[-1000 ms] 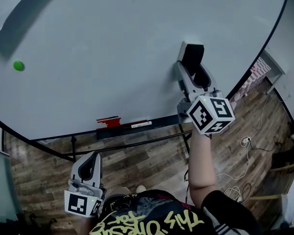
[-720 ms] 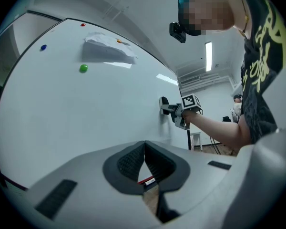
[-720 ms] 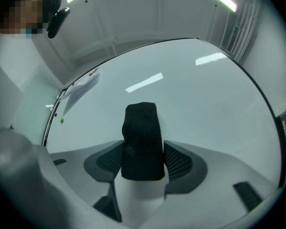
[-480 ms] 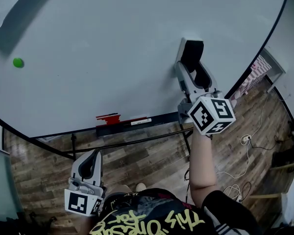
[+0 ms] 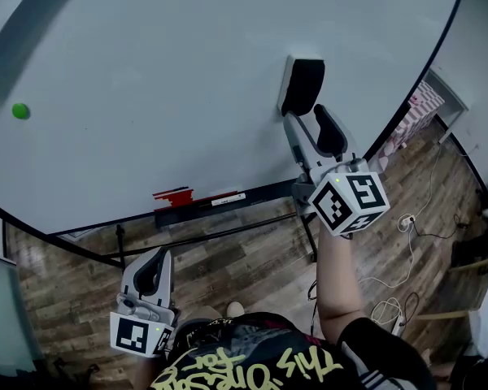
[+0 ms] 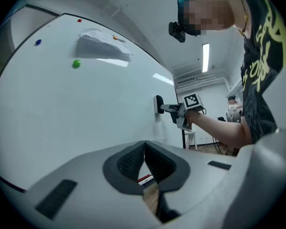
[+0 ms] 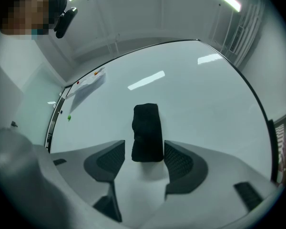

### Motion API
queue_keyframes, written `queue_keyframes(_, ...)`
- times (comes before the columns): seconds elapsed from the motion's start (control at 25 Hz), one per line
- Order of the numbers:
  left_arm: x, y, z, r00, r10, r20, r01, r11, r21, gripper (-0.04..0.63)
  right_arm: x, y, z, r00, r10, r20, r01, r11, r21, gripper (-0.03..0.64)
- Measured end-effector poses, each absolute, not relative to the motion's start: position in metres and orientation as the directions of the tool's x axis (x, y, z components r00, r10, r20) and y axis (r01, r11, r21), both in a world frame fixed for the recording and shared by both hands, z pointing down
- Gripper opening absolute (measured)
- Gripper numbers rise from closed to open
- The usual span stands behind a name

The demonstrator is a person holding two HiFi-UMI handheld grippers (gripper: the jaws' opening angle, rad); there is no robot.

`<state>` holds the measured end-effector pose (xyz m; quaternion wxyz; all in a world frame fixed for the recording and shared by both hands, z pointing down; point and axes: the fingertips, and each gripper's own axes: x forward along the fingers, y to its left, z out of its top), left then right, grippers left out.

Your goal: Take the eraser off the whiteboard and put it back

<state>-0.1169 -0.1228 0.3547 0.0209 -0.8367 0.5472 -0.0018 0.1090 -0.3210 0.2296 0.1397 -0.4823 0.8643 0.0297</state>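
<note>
Eraser (image 5: 302, 86), black, sits flat on the whiteboard (image 5: 146, 63), upright, right of the board's middle. Your right gripper (image 5: 310, 126) points at its lower end with the jaws spread wide. In the right gripper view the eraser's bottom edge shows between the pad tips, but neither pad presses on it. Your left gripper (image 5: 153, 270) hangs low over the wood floor (image 5: 228, 258), well apart from the board, jaws closed together on nothing. Red marker (image 5: 175, 195) lies on the tray (image 5: 252, 200) under the board; the white label there is too small to read. Green magnet (image 5: 19, 111) is far left on the board. Yellow lettering on your black shirt (image 5: 252, 364) is not legible.
</note>
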Motion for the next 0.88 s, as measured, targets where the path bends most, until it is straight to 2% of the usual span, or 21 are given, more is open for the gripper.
queue_keyframes(0.44,-0.112,-0.128,0.351,0.428,-0.904,-0.023,-0.904,-0.426,-0.042,0.008,0.105,-0.287,0.231,-0.539,-0.792,-0.287,-0.814,0.577,-0.064,0.238)
queue_keyframes(0.76,-0.111,-0.133,0.35,0.43,-0.902,-0.026,-0.902,-0.429,-0.047,0.008,0.108,-0.273,0.238,-0.549,-0.788,-0.279,-0.809,0.585,-0.062,0.185)
queue_keyframes(0.88,-0.109,-0.135,0.351,0.438,-0.899,-0.022,-0.899,-0.436,-0.046,0.008,0.109,-0.268,0.241,-0.553,-0.787,-0.274,-0.806,0.589,-0.062,0.136)
